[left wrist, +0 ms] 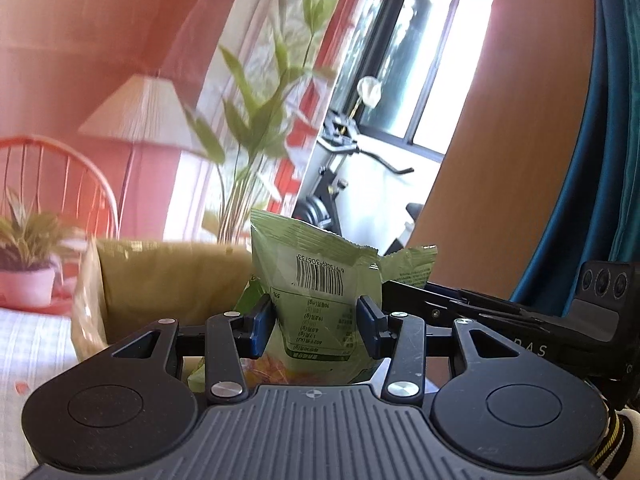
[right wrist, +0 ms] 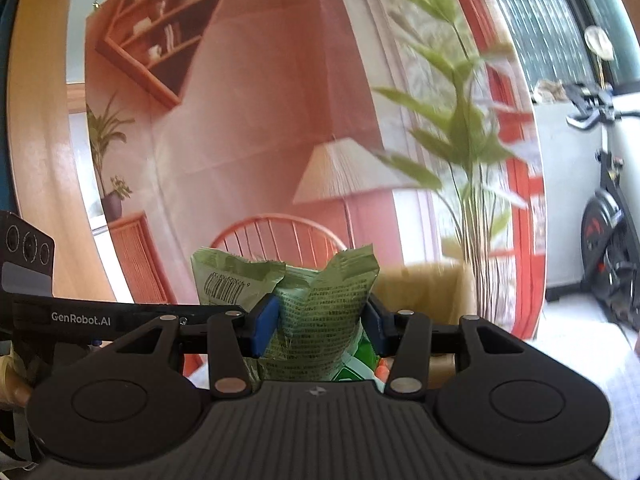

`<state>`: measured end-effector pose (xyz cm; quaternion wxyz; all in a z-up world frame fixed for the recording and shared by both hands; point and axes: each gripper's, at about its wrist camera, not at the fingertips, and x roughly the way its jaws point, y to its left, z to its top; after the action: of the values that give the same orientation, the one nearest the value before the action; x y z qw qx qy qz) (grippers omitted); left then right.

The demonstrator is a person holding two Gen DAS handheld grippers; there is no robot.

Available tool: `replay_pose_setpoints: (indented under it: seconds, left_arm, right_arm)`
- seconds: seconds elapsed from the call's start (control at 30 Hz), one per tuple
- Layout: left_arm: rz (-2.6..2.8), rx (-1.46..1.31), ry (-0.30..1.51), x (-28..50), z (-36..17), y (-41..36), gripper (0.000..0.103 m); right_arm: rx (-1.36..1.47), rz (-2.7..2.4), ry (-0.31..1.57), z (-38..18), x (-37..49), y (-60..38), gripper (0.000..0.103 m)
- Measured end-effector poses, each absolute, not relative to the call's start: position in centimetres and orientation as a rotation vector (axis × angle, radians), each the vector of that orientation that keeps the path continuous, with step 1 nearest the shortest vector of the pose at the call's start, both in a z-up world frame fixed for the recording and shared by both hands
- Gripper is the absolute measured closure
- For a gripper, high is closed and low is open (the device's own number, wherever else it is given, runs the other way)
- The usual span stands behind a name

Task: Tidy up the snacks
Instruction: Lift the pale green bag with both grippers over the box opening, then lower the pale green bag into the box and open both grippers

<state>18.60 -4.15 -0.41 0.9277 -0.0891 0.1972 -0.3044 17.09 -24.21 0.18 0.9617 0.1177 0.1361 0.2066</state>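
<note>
In the left wrist view my left gripper [left wrist: 316, 320] is shut on a light green snack packet [left wrist: 316, 272]. The packet stands upright between the blue pads, its barcode side facing the camera. In the right wrist view my right gripper [right wrist: 320, 320] is shut on a second green snack packet [right wrist: 324, 300], which crumples where the pads pinch it. Both grippers are held up side by side, pointing the same way. From the right wrist view the left gripper's packet [right wrist: 228, 276] shows just left of the right one. The right packet's corner [left wrist: 412, 264] pokes out at the right in the left wrist view.
An open brown cardboard box [left wrist: 168, 280] lined with clear plastic sits just beyond and below the packets, and its wall [right wrist: 424, 288] also shows in the right wrist view. A checked tablecloth [left wrist: 32, 340] lies at lower left. Behind is a printed room backdrop with a tall plant [right wrist: 460, 140], and an exercise bike [right wrist: 608, 240] stands at far right.
</note>
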Motion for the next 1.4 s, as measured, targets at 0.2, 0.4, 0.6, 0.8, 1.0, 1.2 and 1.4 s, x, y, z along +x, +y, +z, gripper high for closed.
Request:
replay_pose_setpoints:
  seconds: [0.2,0.4,0.6,0.8,1.0,1.2,1.4]
  left_arm:
    - [-0.611,-0.161,0.352,20.3,1.8,-4.2,0.056]
    - [-0.592,-0.254,0.416,25.2,1.9,-3.7,0.056]
    - [-0.555,-0.283,0.521,29.5,-0.7,-4.0,0.056]
    - [-0.531,-0.332,0.656,33.3,-4.9,-3.9,0.056]
    - [-0.507,-0.335,0.764,35.4,-8.0,-4.3,0.056]
    - [-0.496,-0.302,0.818,36.2,-9.4,-4.9,0.054]
    - [-0.46,-0.312,0.861,37.2,-10.2,-4.8,0.042]
  right_arm:
    - [0.198,0.427,0.216,2.8,19.3,-24.0,0.054]
    - [0.171,0.416,0.224,3.4,23.5,-23.8,0.054]
    - [0.169,0.395,0.325,1.2,28.2,-24.0,0.054]
    - [0.191,0.372,0.458,-2.7,31.7,-24.5,0.054]
    - [0.236,0.35,0.595,-5.9,33.9,-25.0,0.054]
    - [0.244,0.323,0.682,-7.6,35.1,-25.0,0.054]
    - [0.211,0.281,0.733,-7.9,36.3,-24.4,0.056]
